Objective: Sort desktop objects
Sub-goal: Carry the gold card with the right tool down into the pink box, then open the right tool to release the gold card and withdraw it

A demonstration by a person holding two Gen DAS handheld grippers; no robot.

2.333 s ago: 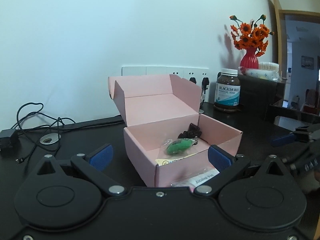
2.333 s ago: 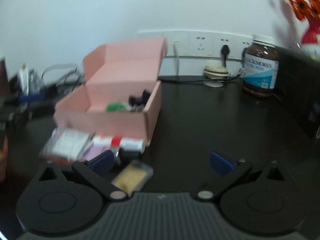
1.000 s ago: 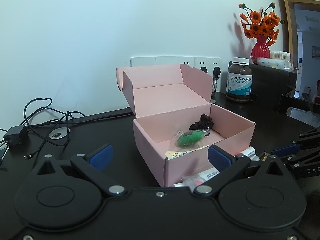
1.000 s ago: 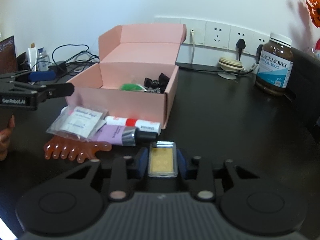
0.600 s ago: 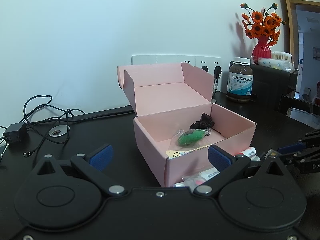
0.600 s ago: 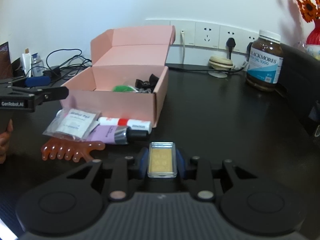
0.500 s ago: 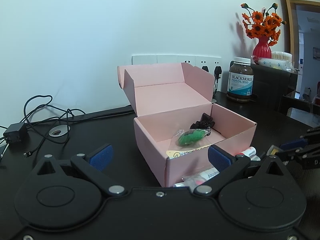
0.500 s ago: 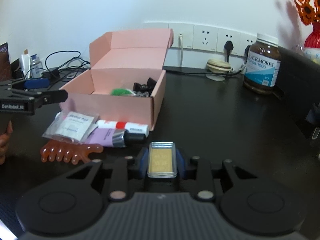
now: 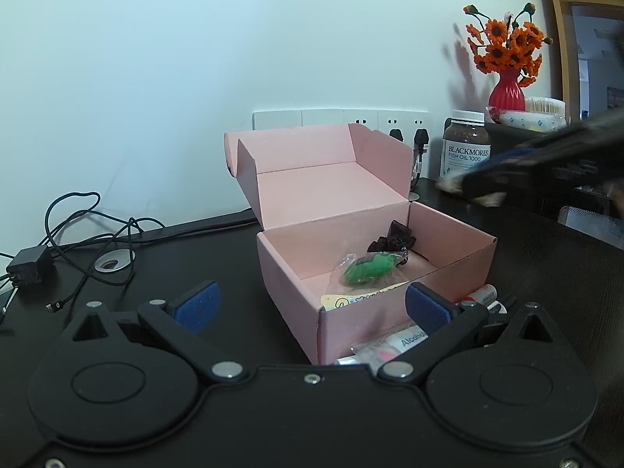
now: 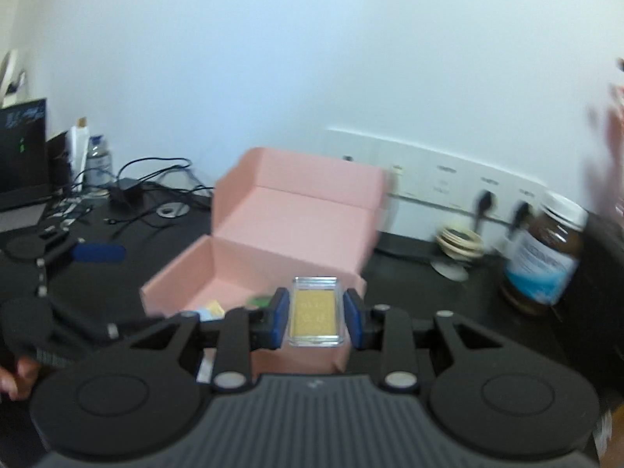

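Note:
An open pink cardboard box [image 9: 374,304] stands on the black desk, holding a green bagged item [image 9: 368,269], a black clip-like piece [image 9: 392,240] and a yellow card. My right gripper [image 10: 316,318] is shut on a small clear case with a gold card [image 10: 315,312], lifted above the near right corner of the pink box [image 10: 238,273]. In the left wrist view that right gripper [image 9: 479,187] shows blurred, high at the right. My left gripper [image 9: 310,304] stays open in front of the box, nothing between its fingers. An alcohol-pad packet [image 9: 394,345] and tubes [image 9: 481,296] lie beside the box.
A fish-oil bottle [image 9: 466,144] and a red vase of orange flowers [image 9: 507,89] stand at the back right. Cables and a black adapter [image 9: 29,265] lie at the left. Wall sockets [image 9: 339,119] run behind the box. A hand [image 10: 15,378] shows at the left edge.
My right gripper has risen from the desk with the gold-card case and swung left over the pink box. The left gripper has held still and open.

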